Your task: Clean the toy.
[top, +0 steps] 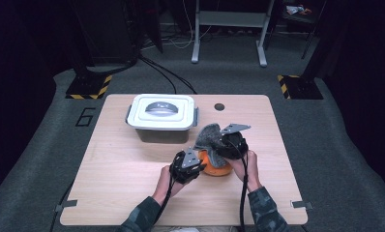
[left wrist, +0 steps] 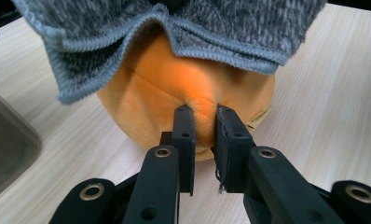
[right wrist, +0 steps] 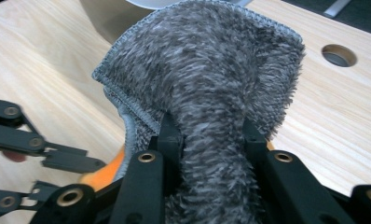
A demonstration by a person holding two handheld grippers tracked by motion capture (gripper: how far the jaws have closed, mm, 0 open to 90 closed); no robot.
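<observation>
An orange plush ball (left wrist: 174, 88) lies on the wooden table (top: 118, 164), and a grey fluffy cloth (left wrist: 174, 32) is draped over its top. My left gripper (left wrist: 203, 114) is shut on a fold of the orange plush at its near side. In the right gripper view, my right gripper (right wrist: 211, 126) is shut on a bunched part of the grey cloth (right wrist: 207, 70), which hides most of the ball (right wrist: 104, 172). From above, the left gripper (top: 199, 164) and right gripper (top: 225, 145) meet at the ball (top: 214, 168) right of the table's centre.
A grey box with a white latched lid (top: 161, 113) stands just behind and to the left of the ball. A round hole (top: 219, 107) sits in the table near its far edge. Bare table lies to the left and right.
</observation>
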